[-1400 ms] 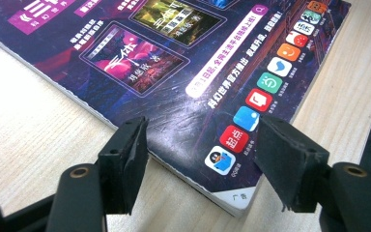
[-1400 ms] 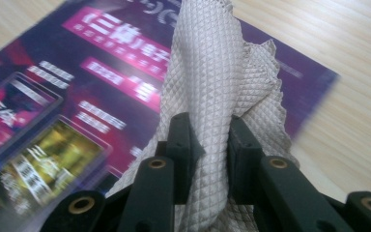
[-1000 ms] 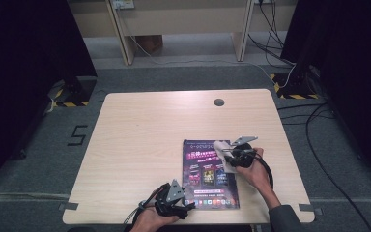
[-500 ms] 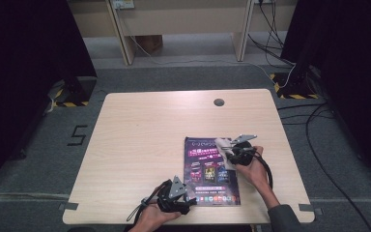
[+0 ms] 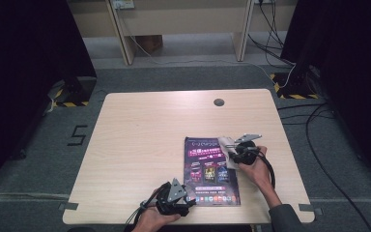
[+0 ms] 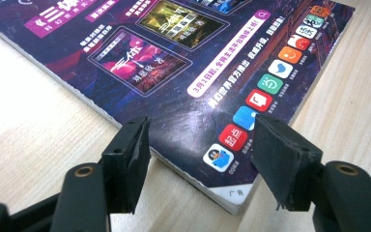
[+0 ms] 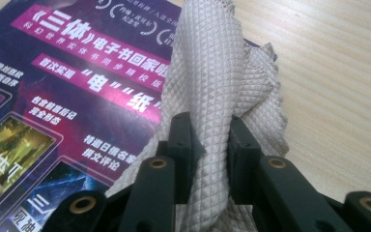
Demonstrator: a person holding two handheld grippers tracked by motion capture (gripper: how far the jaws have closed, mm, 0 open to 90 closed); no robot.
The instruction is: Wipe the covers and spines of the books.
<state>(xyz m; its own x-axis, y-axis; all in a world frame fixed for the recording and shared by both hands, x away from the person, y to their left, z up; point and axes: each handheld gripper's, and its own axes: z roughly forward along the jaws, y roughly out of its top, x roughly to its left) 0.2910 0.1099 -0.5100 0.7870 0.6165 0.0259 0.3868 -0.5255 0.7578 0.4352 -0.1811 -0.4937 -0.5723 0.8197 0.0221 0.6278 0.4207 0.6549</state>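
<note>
A dark book [image 5: 211, 169] with purple and pink print lies flat on the right half of the wooden table [image 5: 140, 145]. My right gripper [image 5: 228, 146] is over the book's far right corner, shut on a bunched grey waffle-textured cloth [image 7: 212, 72] that rests on the cover [image 7: 77, 87] and spills onto the table. In the right gripper view the gripper [image 7: 211, 145] pinches the cloth between both pads. My left gripper [image 5: 189, 198] is at the book's near left corner. Its jaws [image 6: 200, 154] stand open, and the cover's corner [image 6: 174, 63] lies between them with neither pad pressing on it.
A round dark grommet [image 5: 219, 102] sits near the table's far edge. Bare tabletop stretches to the left of the book and behind it. Cables [image 5: 314, 116] run over the grey floor to the right of the table, and shelf legs stand beyond it.
My right gripper has shifted slightly toward the far edge of the cover with the cloth still in it. The left gripper and the book have stayed put.
</note>
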